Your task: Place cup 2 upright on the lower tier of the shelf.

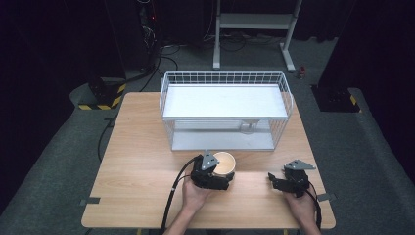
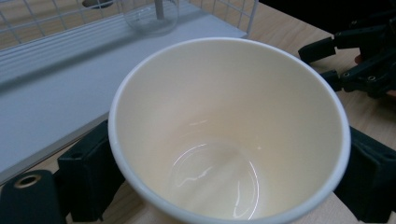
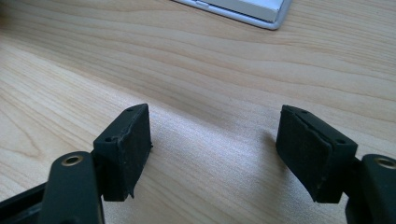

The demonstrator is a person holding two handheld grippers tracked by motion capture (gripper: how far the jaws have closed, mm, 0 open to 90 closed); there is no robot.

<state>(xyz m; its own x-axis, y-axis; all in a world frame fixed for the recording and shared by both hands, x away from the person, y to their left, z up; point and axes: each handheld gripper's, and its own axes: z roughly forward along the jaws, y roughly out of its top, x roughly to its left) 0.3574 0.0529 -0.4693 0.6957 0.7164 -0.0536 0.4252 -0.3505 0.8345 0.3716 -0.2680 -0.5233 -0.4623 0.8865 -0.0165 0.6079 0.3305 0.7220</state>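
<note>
A cream paper cup [image 1: 224,163] stands upright and empty on the wooden table [image 1: 142,161], just in front of the wire rack. My left gripper [image 1: 222,172] is shut on it, and in the left gripper view the black pads [image 2: 91,175] hug both sides of the cup [image 2: 229,121]. My right gripper [image 1: 274,181] rests low over the table at the right, open, its fingertips pointing left toward the cup. In the right gripper view only bare wood lies between the jaws of the right gripper [image 3: 215,154]. The right gripper [image 2: 359,60] also appears beyond the cup.
A white wire rack [image 1: 225,78] with a white shelf stands on the far half of the table. A clear glass [image 2: 149,16] stands on the rack's lower level. Cables trail from both grippers toward the table's front edge.
</note>
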